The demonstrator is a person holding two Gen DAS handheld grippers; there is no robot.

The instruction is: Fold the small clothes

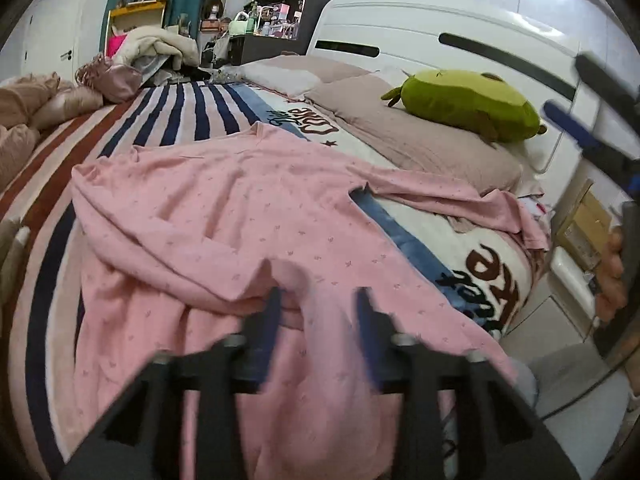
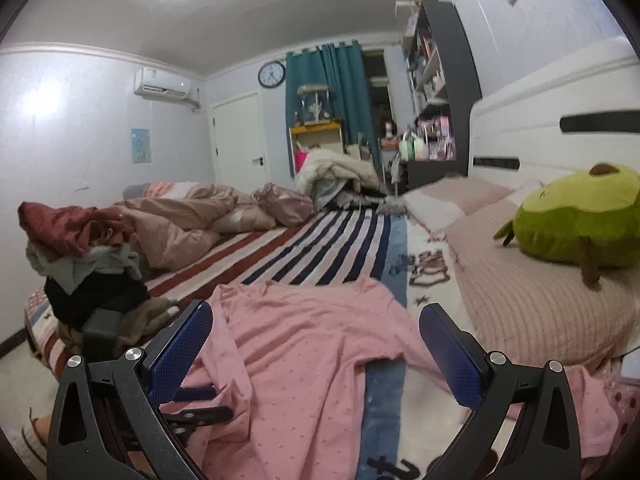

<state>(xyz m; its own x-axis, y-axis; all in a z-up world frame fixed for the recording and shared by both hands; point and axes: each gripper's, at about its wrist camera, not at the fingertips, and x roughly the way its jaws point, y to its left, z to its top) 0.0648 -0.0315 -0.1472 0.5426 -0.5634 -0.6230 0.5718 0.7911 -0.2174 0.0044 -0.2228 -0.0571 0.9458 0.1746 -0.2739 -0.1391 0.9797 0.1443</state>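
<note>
A pink garment with a small print (image 1: 224, 216) lies spread and rumpled on the striped bed cover (image 1: 168, 116); one sleeve (image 1: 460, 196) reaches toward the pillow. My left gripper (image 1: 318, 304) hovers low over the garment's near part, its blue fingers apart with a raised fold of cloth between them. In the right wrist view the same garment (image 2: 304, 360) lies below my right gripper (image 2: 316, 344), which is wide open and empty above it. The right gripper also shows at the right edge of the left wrist view (image 1: 592, 136).
A green plush toy (image 1: 468, 106) lies on the pink pillow (image 1: 432, 144) by the white headboard (image 1: 440, 32). A pile of clothes (image 2: 84, 248) stands at the left, crumpled bedding (image 2: 192, 216) behind it. The bed's edge and floor (image 1: 568, 280) are at the right.
</note>
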